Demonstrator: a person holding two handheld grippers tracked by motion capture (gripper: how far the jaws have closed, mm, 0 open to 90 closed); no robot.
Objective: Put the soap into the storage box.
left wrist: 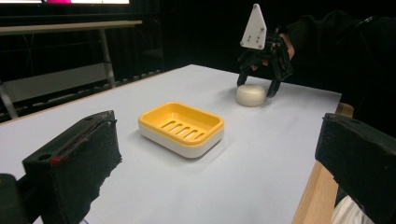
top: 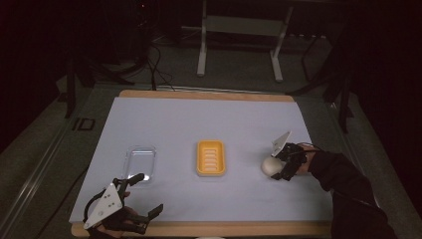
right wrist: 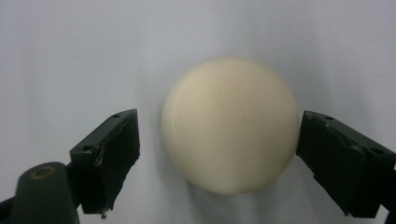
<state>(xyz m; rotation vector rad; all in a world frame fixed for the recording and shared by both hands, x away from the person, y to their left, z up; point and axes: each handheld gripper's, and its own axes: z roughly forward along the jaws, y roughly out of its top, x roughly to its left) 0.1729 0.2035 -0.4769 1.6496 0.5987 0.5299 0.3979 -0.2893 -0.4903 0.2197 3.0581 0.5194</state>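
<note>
The soap is straddled by the right gripper, jaws spread (left pad apart from it). The left gripper is held with jaws released, nothing between them.

- The room is dark; the walls and far corners of the high view fade to black.
- A white sheet covers the table, whose wooden edge shows along the far and near sides.
- Light falls mainly on that sheet, at the centre of the frame.
- The floor is grey-green, seen across the top of the frame and down both sides.
- A pale metal frame with two legs stands at upper centre.
- Dark cables trail over the floor at upper left.
- In the left gripper view, a long bench sits at upper left, with a bright strip along the top edge.
</note>
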